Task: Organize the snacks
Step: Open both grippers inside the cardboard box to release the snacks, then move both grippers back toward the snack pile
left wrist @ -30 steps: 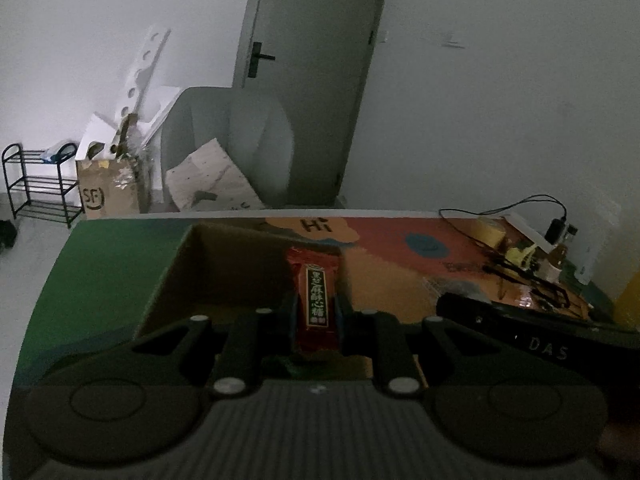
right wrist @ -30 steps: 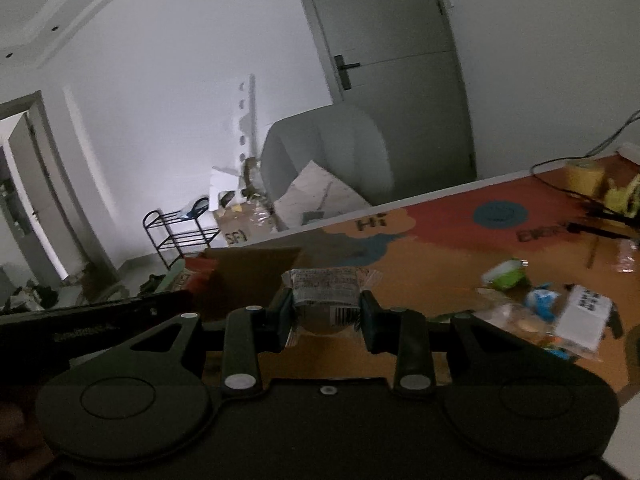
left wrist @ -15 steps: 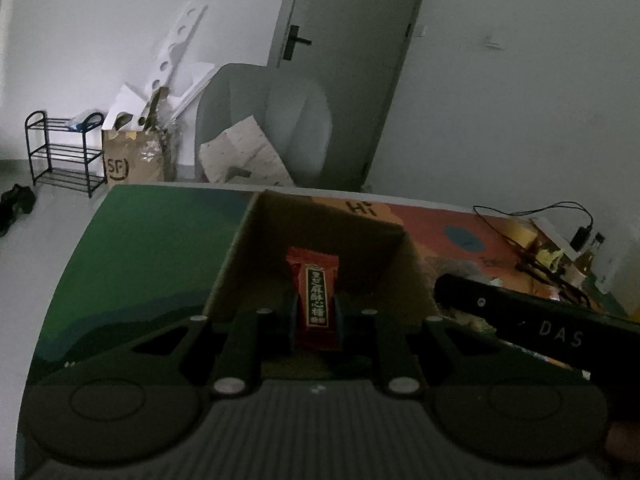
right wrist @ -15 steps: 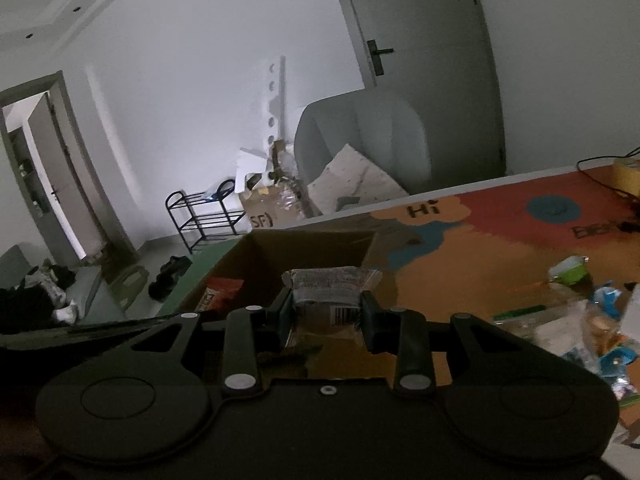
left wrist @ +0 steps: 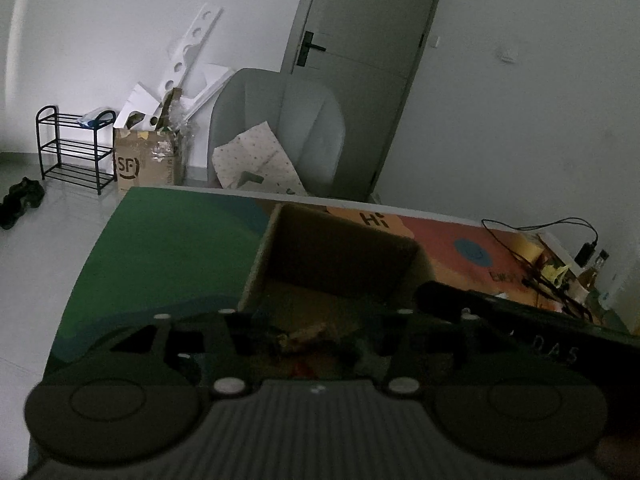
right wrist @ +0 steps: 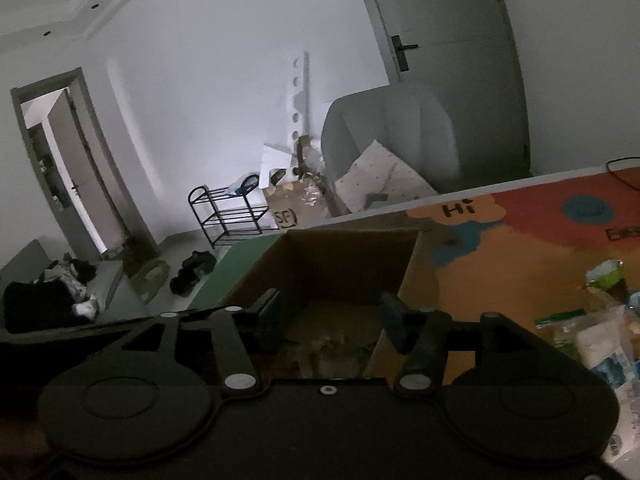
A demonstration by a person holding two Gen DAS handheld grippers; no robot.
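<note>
An open cardboard box (left wrist: 340,248) stands on the colourful table mat; it also shows in the right wrist view (right wrist: 352,256). My left gripper (left wrist: 316,344) is open over the box's near side, with nothing between its fingers. Dim snack wrappers (left wrist: 304,334) lie on the box floor just beyond it. My right gripper (right wrist: 328,316) is open above the box, and a clear snack packet (right wrist: 332,352) lies inside below it. Several more snacks (right wrist: 600,320) lie on the mat to the right.
The right gripper's dark body (left wrist: 520,320) crosses the left wrist view beside the box. Cables and small bottles (left wrist: 560,272) sit at the table's far right. A grey armchair (left wrist: 280,132), an SF carton (left wrist: 144,164) and a black rack (left wrist: 72,148) stand beyond the table.
Both grippers moved over the box and opened. The red snack bar left the left gripper and the clear packet left the right gripper; both dropped into the box.
</note>
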